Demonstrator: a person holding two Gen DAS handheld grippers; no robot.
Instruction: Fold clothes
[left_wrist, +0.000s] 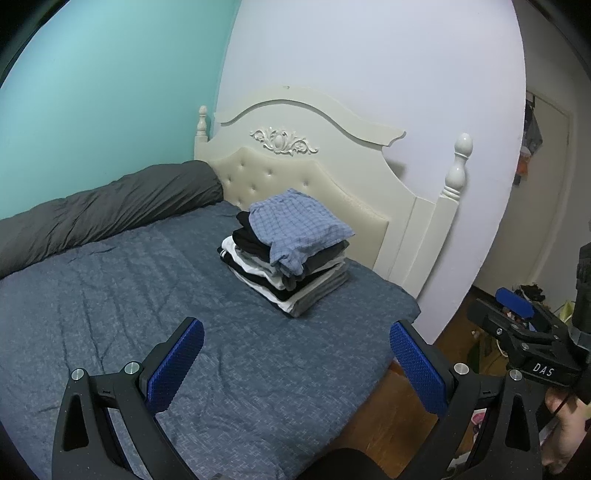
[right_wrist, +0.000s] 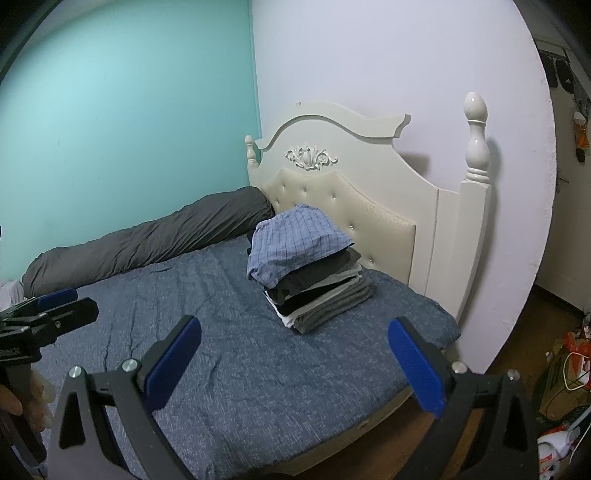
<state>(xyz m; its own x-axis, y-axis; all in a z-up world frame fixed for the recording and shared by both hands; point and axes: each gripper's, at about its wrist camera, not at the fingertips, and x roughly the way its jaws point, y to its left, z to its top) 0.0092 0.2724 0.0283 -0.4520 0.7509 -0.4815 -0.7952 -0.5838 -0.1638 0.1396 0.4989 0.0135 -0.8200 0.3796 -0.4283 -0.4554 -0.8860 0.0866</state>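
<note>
**2 empty grippers, 1 finished-looking stack ahead**

Spread widest across both views is the bed (left_wrist: 110, 295), its blue-grey cover bare and lightly creased in front of the tools. Along its far side against the teal wall lies a rolled dark grey duvet (left_wrist: 92, 214), and the cream headboard (left_wrist: 332, 155) closes the right end.

Next in size is the stack of folded clothes (left_wrist: 291, 254), sitting on the mattress just beside the headboard, with a blue checked garment (right_wrist: 295, 243) on top, its near edge drooping over the layers below. The stack's long axis runs roughly from the headboard out toward the bed's near edge.

Smallest are the tools. The left gripper (left_wrist: 295, 365) hovers over the near cover, jaws spread wide, nothing between them. The right gripper (right_wrist: 293, 365) is likewise wide apart and empty.

From both, the stack lies straight ahead and well apart. The right gripper looks the nearer, by my judgement. No unfolded garment shows within reach.
</note>
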